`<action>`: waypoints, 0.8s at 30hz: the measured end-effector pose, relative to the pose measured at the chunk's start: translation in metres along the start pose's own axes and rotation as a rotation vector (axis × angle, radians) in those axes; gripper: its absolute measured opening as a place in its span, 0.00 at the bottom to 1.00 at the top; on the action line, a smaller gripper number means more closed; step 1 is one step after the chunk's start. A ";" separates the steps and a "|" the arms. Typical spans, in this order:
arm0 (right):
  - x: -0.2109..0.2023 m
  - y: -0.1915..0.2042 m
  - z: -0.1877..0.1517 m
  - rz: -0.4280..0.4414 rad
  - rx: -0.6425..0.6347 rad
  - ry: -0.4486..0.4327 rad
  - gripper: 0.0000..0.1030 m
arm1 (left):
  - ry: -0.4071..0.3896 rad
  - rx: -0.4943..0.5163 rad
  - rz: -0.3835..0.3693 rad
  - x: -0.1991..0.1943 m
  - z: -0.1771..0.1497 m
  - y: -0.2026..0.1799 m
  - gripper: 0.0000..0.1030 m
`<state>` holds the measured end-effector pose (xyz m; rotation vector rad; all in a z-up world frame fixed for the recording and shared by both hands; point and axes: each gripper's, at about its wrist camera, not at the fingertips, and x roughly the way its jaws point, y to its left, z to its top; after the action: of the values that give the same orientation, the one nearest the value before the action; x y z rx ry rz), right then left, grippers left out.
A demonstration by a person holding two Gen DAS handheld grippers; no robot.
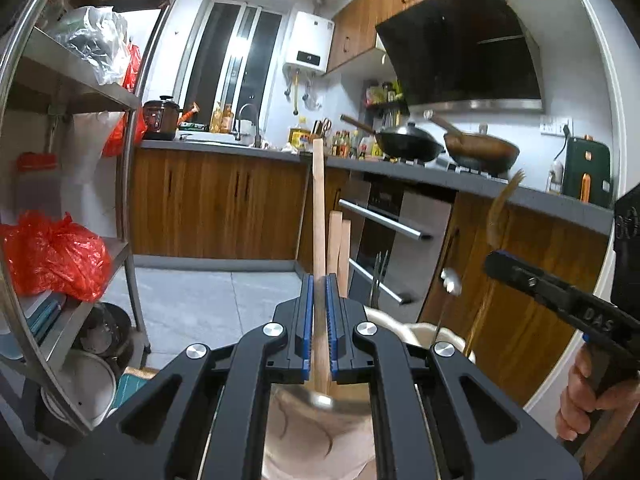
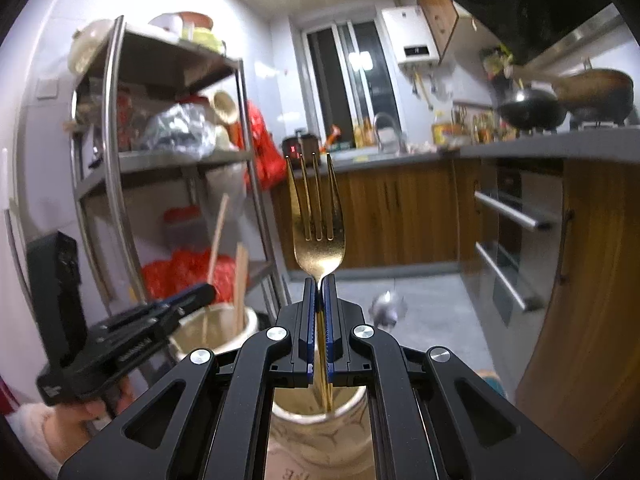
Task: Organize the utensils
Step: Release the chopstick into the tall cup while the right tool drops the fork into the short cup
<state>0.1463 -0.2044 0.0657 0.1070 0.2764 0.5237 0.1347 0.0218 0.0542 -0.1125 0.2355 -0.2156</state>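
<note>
— Fork (image 2: 318,216) is seen clamped upright, tines up, in the right claw (image 2: 319,280) above a jar (image 2: 320,420); a chopstick (image 1: 319,208) is gripped by the left claw (image 1: 319,280).

— Handles are best lowered straight into each jar before release.

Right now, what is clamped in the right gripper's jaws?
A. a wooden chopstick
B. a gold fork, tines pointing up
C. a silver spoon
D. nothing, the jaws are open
B: in the right wrist view the right gripper is shut on the neck of a gold fork, whose four tines point up, while its handle runs down into a cream jar below.
</note>
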 end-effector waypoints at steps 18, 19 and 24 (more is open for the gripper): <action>0.018 -0.016 -0.011 -0.072 0.013 0.038 0.12 | 0.028 0.002 0.006 0.001 -0.002 0.005 0.07; 0.017 -0.016 -0.011 -0.071 0.012 0.037 0.18 | 0.026 0.004 0.006 0.001 -0.001 0.004 0.08; 0.012 -0.015 -0.009 -0.068 0.009 0.011 0.32 | 0.002 0.026 0.021 -0.004 0.000 0.001 0.35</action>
<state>0.1611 -0.2114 0.0520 0.1026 0.2923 0.4560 0.1310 0.0233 0.0546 -0.0836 0.2355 -0.1975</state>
